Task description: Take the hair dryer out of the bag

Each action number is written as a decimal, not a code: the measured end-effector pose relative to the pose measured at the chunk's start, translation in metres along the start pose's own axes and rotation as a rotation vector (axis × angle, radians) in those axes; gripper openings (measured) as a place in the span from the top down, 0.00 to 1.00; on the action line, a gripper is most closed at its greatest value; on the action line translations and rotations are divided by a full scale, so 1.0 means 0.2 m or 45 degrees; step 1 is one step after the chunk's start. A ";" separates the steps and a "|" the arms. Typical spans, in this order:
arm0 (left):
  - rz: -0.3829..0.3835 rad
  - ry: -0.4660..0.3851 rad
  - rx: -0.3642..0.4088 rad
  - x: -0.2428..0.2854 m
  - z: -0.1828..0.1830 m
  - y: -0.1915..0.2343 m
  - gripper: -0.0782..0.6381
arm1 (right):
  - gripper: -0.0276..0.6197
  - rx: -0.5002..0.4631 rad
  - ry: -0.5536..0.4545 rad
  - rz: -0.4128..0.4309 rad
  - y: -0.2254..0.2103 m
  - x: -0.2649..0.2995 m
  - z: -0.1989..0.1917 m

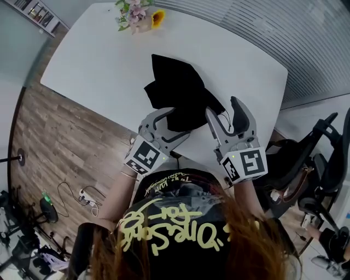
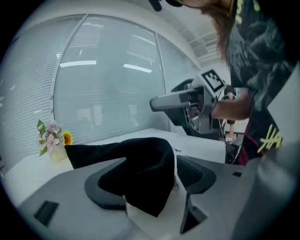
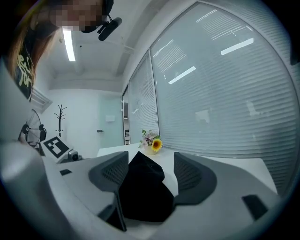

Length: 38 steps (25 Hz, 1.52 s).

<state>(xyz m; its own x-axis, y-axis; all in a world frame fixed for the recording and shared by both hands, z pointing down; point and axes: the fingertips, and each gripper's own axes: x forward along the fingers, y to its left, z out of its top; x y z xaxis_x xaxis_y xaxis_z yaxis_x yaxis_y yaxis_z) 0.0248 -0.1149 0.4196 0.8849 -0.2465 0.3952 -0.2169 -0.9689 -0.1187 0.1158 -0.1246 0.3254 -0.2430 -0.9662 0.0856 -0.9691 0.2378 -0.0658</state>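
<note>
Grey left gripper, at the near table edge: jaws apart, a fold of the soft black cloth bag lying loose between them and touching one pad only. Grey right gripper, just beside it: jaws wide, the bag's near end between them, not pinched. Hair dryer not visible, presumably inside the slumped bag. Extraction not begun; opening, reaching in and lifting all remain. White rounded table carries a small flower vase at its far edge. Wood-plank floor to the left, slatted blinds far right.

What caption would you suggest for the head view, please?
Left gripper and right gripper, both open, straddle a black bag on a white table.
</note>
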 end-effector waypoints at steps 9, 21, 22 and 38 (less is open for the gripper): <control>0.094 0.039 -0.007 0.08 -0.10 -0.01 0.55 | 0.52 0.042 0.052 0.098 -0.03 -0.06 -0.14; -0.021 -0.015 -0.136 -0.01 -0.08 -0.01 0.63 | 0.52 0.056 0.072 0.218 -0.05 -0.09 -0.20; -0.066 -0.012 -0.159 -0.02 -0.08 -0.02 0.62 | 0.52 0.059 0.074 0.215 -0.05 -0.09 -0.20; -0.174 -0.229 -0.274 -0.04 0.05 0.24 0.86 | 0.52 -0.128 0.102 0.094 0.05 -0.09 -0.19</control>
<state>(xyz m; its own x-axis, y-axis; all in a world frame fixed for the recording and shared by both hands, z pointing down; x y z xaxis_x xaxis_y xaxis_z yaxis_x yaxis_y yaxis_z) 0.0103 -0.1598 0.4019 0.9664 -0.1245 0.2247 -0.1559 -0.9795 0.1275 0.1086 -0.1008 0.3612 -0.3122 -0.9358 0.1637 -0.9470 0.3203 0.0246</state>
